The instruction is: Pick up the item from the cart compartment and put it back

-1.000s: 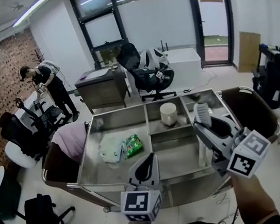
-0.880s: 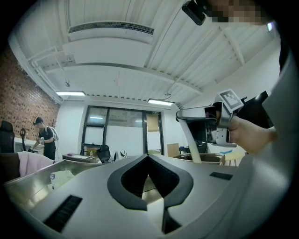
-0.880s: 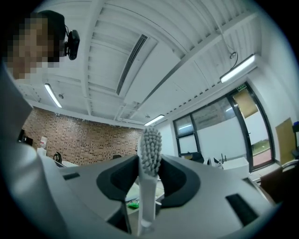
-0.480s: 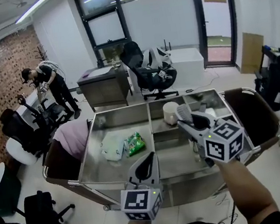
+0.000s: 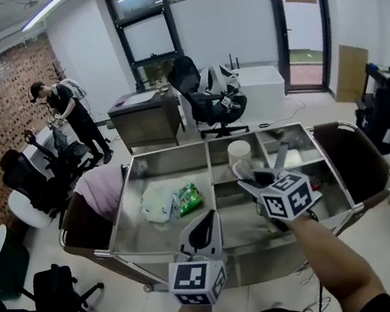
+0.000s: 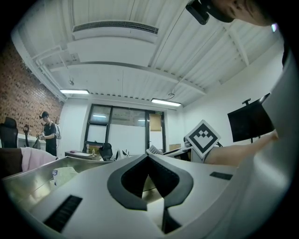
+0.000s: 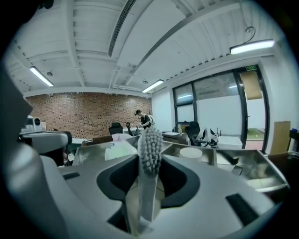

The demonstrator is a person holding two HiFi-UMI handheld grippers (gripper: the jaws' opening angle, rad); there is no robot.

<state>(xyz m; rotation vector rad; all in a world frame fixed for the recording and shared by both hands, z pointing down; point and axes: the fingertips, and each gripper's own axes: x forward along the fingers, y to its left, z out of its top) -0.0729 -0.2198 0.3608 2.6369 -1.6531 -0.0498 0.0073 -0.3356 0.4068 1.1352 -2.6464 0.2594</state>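
My right gripper [image 5: 250,177] is shut on a grey-white toothbrush [image 5: 242,171]. Its bristle head [image 7: 150,148] stands up between the jaws in the right gripper view. That gripper hangs low over the middle compartments of the steel cart [image 5: 169,150], just in front of a white round cup [image 5: 238,151]. My left gripper [image 5: 204,227] stays at the cart's near edge, level, jaws together with nothing in them [image 6: 148,156].
A green packet [image 5: 185,199] and a white bag [image 5: 157,205] lie in the cart's large left compartment. A dark item [image 5: 282,153] lies in the far right compartment. A pink cloth [image 5: 102,191] hangs at the cart's left end. A person [image 5: 65,113] stands far left among office chairs.
My right gripper has come down and leftward with the toothbrush, from the cart's right side to over the middle compartments. The left gripper has kept still.
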